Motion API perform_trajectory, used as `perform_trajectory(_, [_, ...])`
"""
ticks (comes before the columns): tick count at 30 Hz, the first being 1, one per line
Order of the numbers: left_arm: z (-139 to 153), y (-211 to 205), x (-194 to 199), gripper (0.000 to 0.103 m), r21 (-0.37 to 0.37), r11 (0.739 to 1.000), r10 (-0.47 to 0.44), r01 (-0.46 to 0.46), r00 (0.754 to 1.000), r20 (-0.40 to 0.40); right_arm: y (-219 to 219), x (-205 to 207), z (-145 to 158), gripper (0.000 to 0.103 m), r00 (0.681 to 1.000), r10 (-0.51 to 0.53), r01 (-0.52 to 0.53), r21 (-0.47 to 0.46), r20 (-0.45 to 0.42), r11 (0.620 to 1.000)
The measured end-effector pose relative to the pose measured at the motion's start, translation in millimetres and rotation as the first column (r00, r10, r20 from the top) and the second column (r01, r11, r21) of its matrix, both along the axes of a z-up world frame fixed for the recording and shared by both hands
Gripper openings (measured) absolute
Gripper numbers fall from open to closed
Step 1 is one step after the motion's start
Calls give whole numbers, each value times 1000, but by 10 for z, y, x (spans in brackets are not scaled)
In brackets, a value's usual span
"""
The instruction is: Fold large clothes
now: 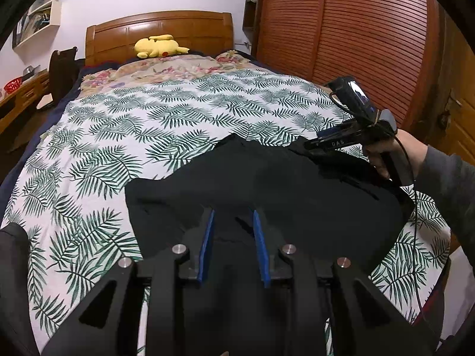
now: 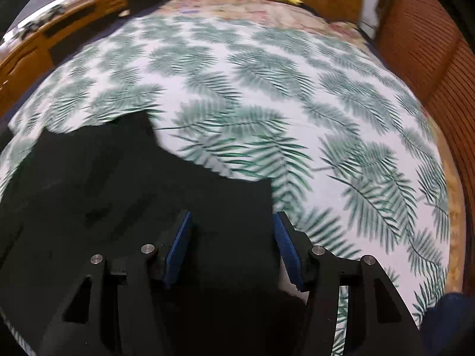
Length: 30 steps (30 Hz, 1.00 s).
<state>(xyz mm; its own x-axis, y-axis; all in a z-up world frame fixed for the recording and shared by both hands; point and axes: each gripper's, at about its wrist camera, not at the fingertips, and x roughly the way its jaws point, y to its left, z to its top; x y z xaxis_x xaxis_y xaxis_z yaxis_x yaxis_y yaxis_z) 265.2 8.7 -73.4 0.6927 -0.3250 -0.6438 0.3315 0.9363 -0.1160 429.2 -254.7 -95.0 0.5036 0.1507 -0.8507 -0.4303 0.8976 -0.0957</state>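
- A big black garment (image 1: 267,184) lies on the bed, on the sheet with green leaves (image 1: 148,124). It sits at the near end of the bed, far from the wooden headboard (image 1: 160,34).
- In the left wrist view its long way runs across the bed, from side to side. Its far edge is bumpy, with a small peak that points toward the headboard.
- The left gripper (image 1: 232,216) is over the near part of the black cloth. Its jaws stand a little apart (blue pads on the inside), with only dark cloth showing in the gap. I cannot tell if they pinch any cloth.
- The right gripper (image 2: 233,221) is over the right part of the garment. Its jaws are wide, and the cloth's right edge sits in the gap, just inside the right blue pad.
- In the left wrist view, the right gripper is low on the far right corner of the cloth, with the right hand (image 1: 386,154) around its handle.
- A yellow plush toy (image 1: 158,46) lies by the headboard, well apart from the garment.
- A brown slatted wardrobe (image 1: 341,29) stands beside the bed.
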Motion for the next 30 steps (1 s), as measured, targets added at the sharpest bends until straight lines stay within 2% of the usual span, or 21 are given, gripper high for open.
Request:
perform_trajectory(1, [-9,-1,3,24,2,1000,-1,1,1000,-1,58,-26,-19,58,1000,21,-21,-14,-11,1000])
perform_trajectory(3, [-21,-28,8,24,13,1000,-2,2,1000,-1,172,-45,-129,57,998,49,-53,-99,-38,994])
perform_trajectory(4, [-23,-37,5,24,17,1000,-1,1,1000,-1,200,-49,-189,46,997,58,-64,-139,-49,988])
perform_trajectory(5, [-27,-44,1,24,20,1000,-2,2,1000,0,203,-50,-218,29,996,73,-79,-156,-49,985])
perform_trajectory(6, [-31,-48,-6,24,23,1000,-3,3,1000,-1,186,-36,-221,1,996,78,-85,-158,-54,984])
perform_trajectory(7, [-37,-50,-10,24,26,1000,-3,4,1000,-2,149,-22,-213,1,996,71,-79,-171,-53,982])
perform_trajectory(9, [-47,-54,-16,24,32,999,-6,6,1000,-3,-3,-9,-93,1,999,37,-34,-178,17,983])
perform_trajectory(11, [-52,-51,-18,25,36,999,-6,6,1000,-6,-219,60,89,1,992,-58,78,-186,112,979])
perform_trajectory(13, [-53,-55,-15,25,37,999,-8,8,1000,-8,-479,144,224,1,969,-171,204,-181,181,962])
perform_trajectory(16, [-47,-65,-24,25,35,999,-12,12,1000,-5,-743,189,218,3,960,-226,256,-190,167,948])
perform_trajectory(17, [-42,-69,-28,25,36,999,-13,13,1000,-4,-762,180,199,6,960,-232,260,-198,155,945])
perform_trajectory(19, [-35,-82,-36,25,39,999,-15,15,1000,-1,-802,158,157,29,952,-255,293,-262,170,919])
perform_trajectory(20, [-32,-89,-39,25,41,999,-16,16,1000,-1,-845,142,150,36,944,-269,316,-290,192,903])
perform_trajectory(21, [-29,-93,-47,25,41,999,-16,16,1000,-1,-895,121,162,46,941,-280,325,-278,190,904])
perform_trajectory(22, [-29,-90,-45,25,41,999,-16,16,1000,0,-952,92,182,48,940,-292,329,-239,178,913])
perform_trajectory(25, [-15,-82,-78,25,45,999,-18,18,1000,7,-1044,-109,278,48,941,-300,321,-130,158,938])
perform_trajectory(30, [2,-46,-150,25,48,999,-23,22,1000,12,-776,-703,307,48,972,-183,194,-66,145,979])
